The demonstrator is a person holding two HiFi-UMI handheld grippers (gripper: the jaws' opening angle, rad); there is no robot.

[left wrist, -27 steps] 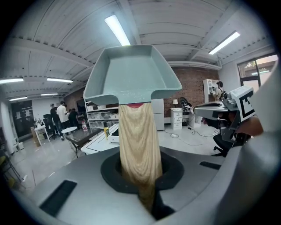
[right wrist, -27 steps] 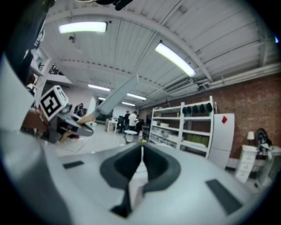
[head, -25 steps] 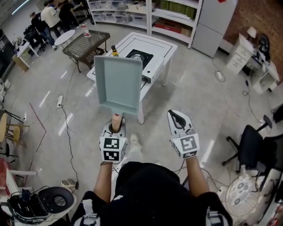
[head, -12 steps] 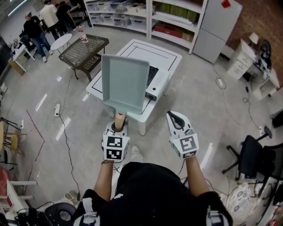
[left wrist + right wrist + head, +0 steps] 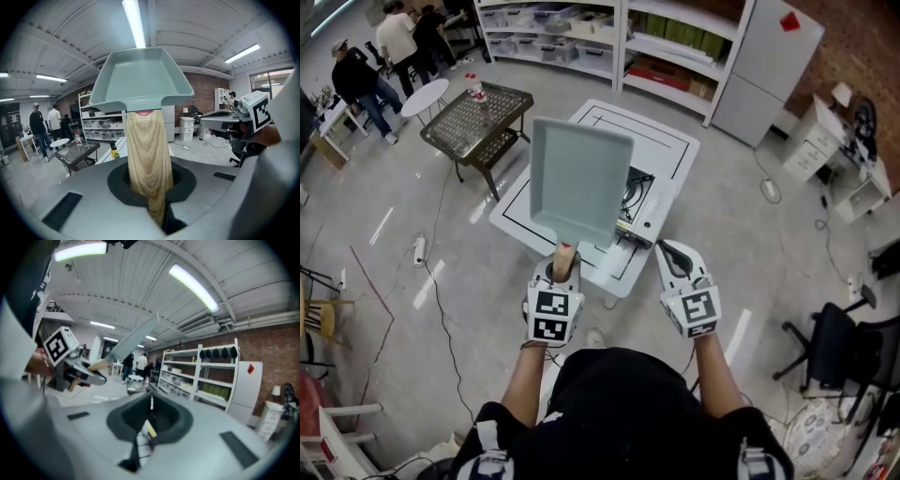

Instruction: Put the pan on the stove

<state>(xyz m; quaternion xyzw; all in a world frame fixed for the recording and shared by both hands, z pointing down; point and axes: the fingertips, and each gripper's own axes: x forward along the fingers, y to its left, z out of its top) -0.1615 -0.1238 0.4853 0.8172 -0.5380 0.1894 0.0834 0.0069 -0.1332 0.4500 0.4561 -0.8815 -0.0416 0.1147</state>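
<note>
Ahead of me, near white table (image 5: pixel 670 141), my left gripper (image 5: pixel 555 276) clamps pan (image 5: pixel 581 178) by wooden handle (image 5: pixel 146 154), raised short of stove (image 5: pixel 639 202), likely for carrying; right gripper (image 5: pixel 673 251) closed, empty.

A white square low table with black lines drawn on its top (image 5: pixel 675 155) stands on the floor just ahead of the left gripper (image 5: pixel 563 274) and the right gripper (image 5: pixel 667 247). On it, close ahead of the right gripper, lies a white portable stove with a black burner (image 5: pixel 639 195). A small yellow bottle with a dark cap (image 5: pixel 114 151) also stands on this table. Further ahead and to the left of the left gripper is a dark metal mesh table (image 5: pixel 469 122) with a red-and-white bottle (image 5: pixel 475 91) on it. On the grey shiny floor (image 5: pixel 741 262), left of the left gripper, lies a white power strip (image 5: pixel 418 249).
</note>
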